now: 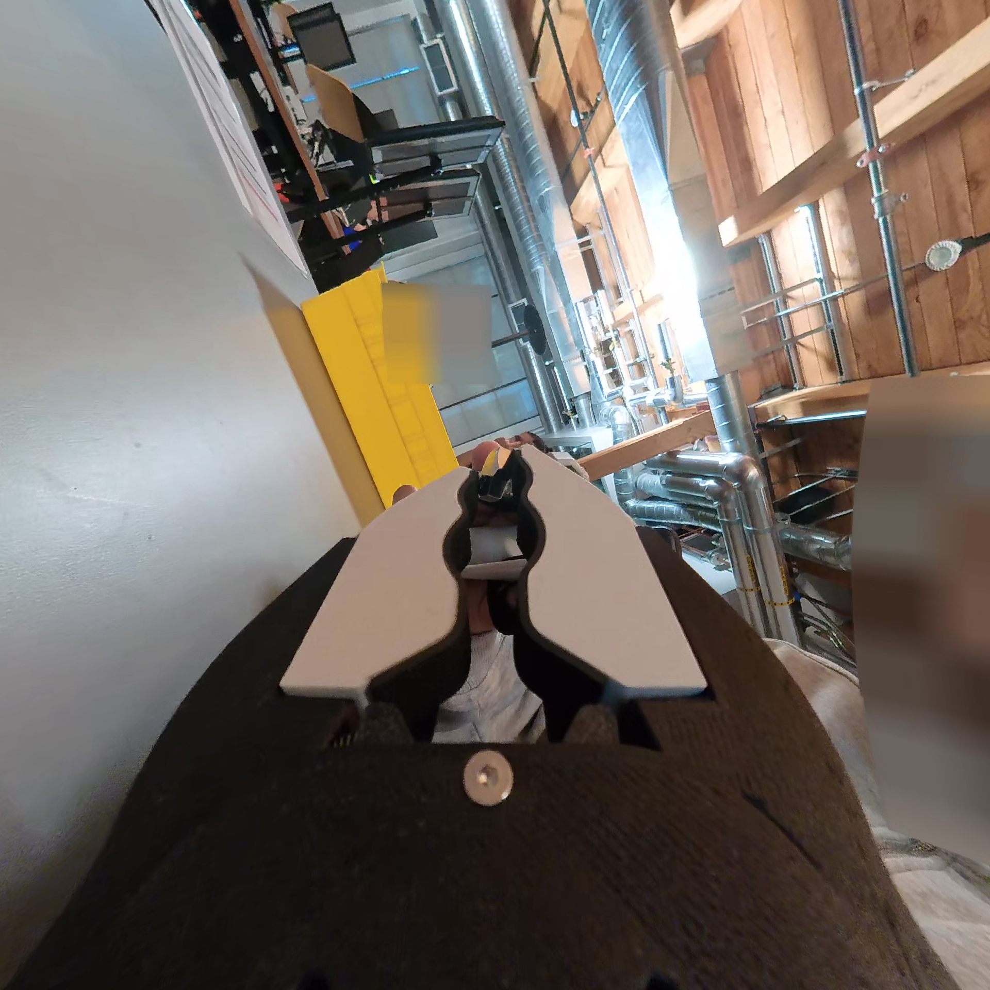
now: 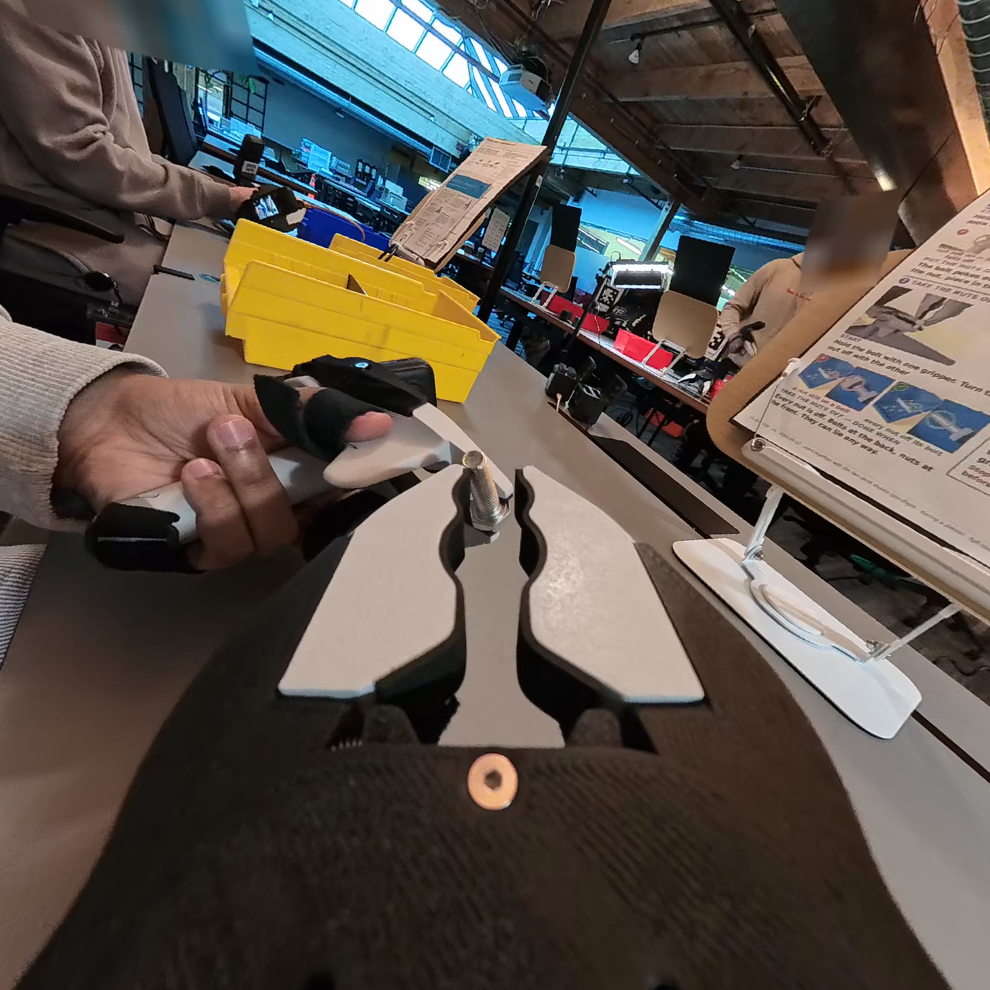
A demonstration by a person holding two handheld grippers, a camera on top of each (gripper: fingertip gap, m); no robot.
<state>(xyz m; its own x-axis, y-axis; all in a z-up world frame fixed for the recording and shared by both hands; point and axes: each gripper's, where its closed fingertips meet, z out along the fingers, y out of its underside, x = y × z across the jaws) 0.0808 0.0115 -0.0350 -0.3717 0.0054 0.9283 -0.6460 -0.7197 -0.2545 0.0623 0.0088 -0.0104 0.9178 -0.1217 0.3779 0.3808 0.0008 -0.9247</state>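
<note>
Right gripper (image 2: 490,522): we see its jaws pinching the hexagonal head of a threaded silver steel bolt (image 2: 484,488). Left gripper (image 1: 495,471): jaws nearly closed on a small dark object (image 1: 495,482), possibly a nut. Yellow plastic bin (image 2: 348,316) sits far left on the grey table (image 2: 535,407).

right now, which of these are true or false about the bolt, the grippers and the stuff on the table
1. The bolt stands upright between the right gripper fingertips. True.
2. The yellow bins sit on the floor. False: they sit on the table, behind the left gripper.
3. A hand holds the left gripper. True.
4. The instruction sheet lies flat on the table. False: it is propped up on a white stand.
</note>
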